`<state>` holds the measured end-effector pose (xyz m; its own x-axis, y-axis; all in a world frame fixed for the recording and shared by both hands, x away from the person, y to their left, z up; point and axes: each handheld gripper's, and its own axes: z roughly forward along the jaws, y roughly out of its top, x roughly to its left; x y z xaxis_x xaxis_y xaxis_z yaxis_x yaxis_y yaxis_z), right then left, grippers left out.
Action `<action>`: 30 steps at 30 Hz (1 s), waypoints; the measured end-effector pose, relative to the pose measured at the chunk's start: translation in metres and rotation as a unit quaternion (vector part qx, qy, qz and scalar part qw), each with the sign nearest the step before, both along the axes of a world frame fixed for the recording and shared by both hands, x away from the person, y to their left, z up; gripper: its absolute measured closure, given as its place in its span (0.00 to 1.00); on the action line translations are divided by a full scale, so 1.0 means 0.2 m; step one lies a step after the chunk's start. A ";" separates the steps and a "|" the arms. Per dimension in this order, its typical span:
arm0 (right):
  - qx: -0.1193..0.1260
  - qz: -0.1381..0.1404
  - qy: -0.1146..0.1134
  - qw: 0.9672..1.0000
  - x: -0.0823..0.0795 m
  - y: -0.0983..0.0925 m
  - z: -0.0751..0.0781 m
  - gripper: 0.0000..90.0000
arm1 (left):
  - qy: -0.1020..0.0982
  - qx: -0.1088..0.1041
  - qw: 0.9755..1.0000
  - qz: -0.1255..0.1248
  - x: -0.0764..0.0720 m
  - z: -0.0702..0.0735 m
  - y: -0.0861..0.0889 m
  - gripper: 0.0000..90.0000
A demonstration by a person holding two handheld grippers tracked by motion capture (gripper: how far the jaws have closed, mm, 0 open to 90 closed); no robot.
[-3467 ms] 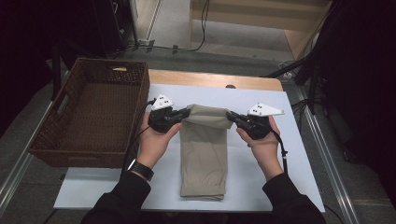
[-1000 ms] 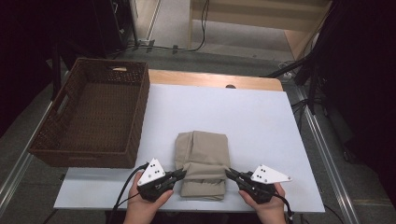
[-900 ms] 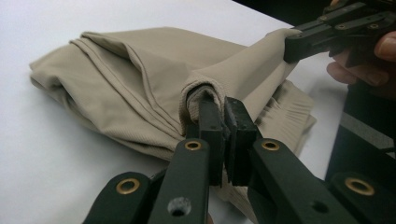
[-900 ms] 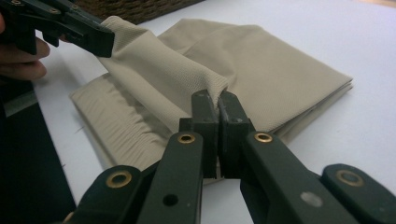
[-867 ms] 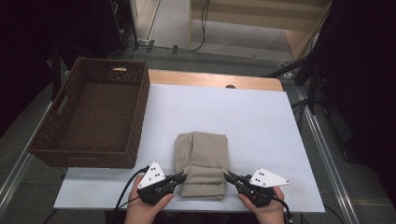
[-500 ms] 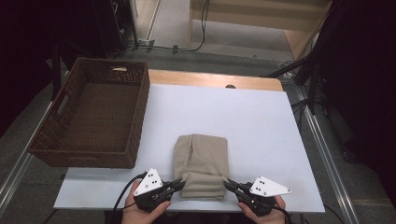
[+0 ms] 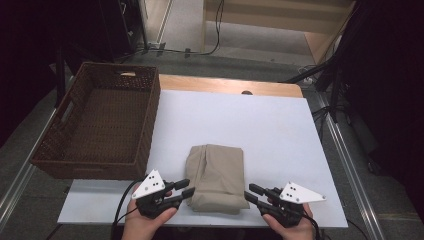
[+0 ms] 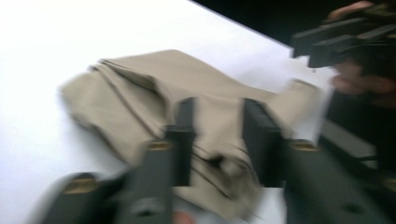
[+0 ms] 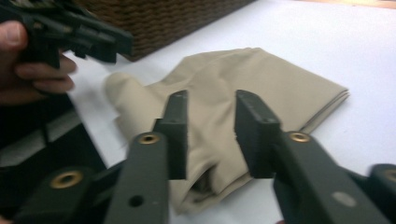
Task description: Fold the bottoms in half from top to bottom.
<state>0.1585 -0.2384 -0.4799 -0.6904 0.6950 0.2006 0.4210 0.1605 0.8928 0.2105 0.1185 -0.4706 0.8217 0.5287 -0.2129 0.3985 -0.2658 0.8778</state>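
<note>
Folded beige trousers [image 7: 216, 177] lie flat on the white table [image 7: 280, 125], toward 6 o'clock. Left gripper [image 7: 184, 189] at their 8 o'clock corner and right gripper [image 7: 253, 193] at 4 o'clock have both just been opening; jaws spread, pinching nothing. Wicker basket [image 7: 100, 125] sits at 10 o'clock.

One folded tan cloth [image 7: 216, 178] lies between two grippers: one left gripper [image 7: 183, 189] just at its left edge, one right gripper [image 7: 254, 192] just at its right. One wicker basket [image 7: 100, 125] stands beyond the left gripper. One white table [image 7: 280, 130] bears them all.
</note>
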 end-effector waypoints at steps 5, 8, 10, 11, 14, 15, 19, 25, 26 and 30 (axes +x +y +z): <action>-0.024 -0.003 0.012 1.000 0.06 0.08 -0.02 0.95 | 0.026 0.013 0.999 -0.035 0.02 -0.04 -0.10 1.00; -0.037 0.016 0.020 0.999 0.05 0.12 -0.05 0.96 | 0.029 0.033 0.997 -0.057 -0.03 -0.08 -0.13 1.00; -0.051 0.028 0.022 0.998 0.02 0.15 -0.08 0.96 | 0.035 0.037 0.997 -0.066 -0.06 -0.10 -0.13 1.00; -0.056 0.032 0.025 0.998 0.01 0.16 -0.09 0.96 | 0.037 0.044 0.996 -0.068 -0.07 -0.11 -0.12 1.00; -0.070 0.040 0.031 0.996 -0.03 0.17 -0.12 0.96 | 0.034 0.068 0.995 -0.069 -0.11 -0.13 -0.11 1.00; -0.073 0.041 0.031 0.996 -0.04 0.17 -0.13 0.96 | 0.034 0.074 0.994 -0.068 -0.11 -0.14 -0.11 0.99; -0.082 0.036 0.038 0.995 -0.09 0.16 -0.16 0.96 | 0.041 0.094 0.993 -0.066 -0.12 -0.17 -0.12 0.99; -0.107 0.033 0.043 0.993 -0.10 0.17 -0.20 0.96 | 0.056 0.097 0.992 -0.061 -0.12 -0.18 -0.12 0.97; -0.109 0.033 0.044 0.993 -0.10 0.17 -0.20 0.96 | 0.054 0.102 0.991 -0.062 -0.12 -0.18 -0.12 0.96; -0.109 0.036 0.048 0.992 -0.10 0.18 -0.21 0.95 | 0.057 0.094 0.992 -0.068 -0.12 -0.18 -0.12 0.91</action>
<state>0.1390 -0.2029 -0.5214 -0.7247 0.6789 0.1181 0.4831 0.3783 0.7896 0.1872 0.0951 -0.5070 0.8645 0.4529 -0.2179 0.4418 -0.4782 0.7590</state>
